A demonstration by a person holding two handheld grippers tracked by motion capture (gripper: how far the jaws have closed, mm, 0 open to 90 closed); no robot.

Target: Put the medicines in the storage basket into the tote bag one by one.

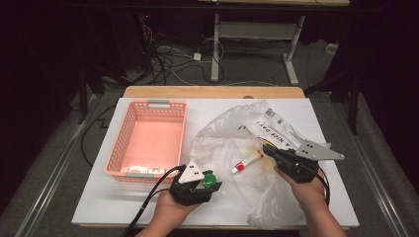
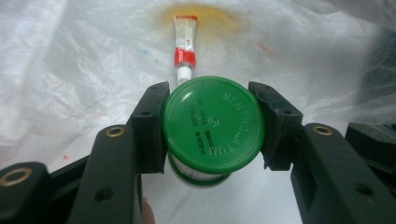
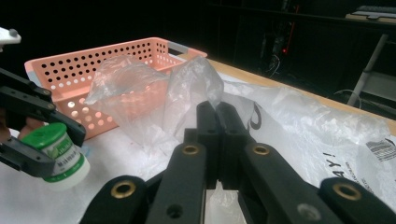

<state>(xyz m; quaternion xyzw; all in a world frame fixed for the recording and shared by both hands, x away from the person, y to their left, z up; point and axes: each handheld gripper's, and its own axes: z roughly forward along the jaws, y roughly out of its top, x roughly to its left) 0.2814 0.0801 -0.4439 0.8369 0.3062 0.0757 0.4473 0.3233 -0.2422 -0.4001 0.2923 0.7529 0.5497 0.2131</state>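
Left gripper view: one green-lidded jar (image 2: 212, 125) is clamped at the lid between the left gripper (image 2: 212, 126) pads, embossed lettering legible here, and one red-and-white tube (image 2: 185, 46) is seen just beyond, on the plastic bag (image 2: 70, 70). Right gripper view: the right gripper (image 3: 218, 122), jaws closed, is seen pinching a fold of that single bag, with one pink basket (image 3: 93, 60) behind it.

Basket (image 1: 148, 138) walls and bag (image 1: 237, 143) flank bare table (image 1: 108, 197).
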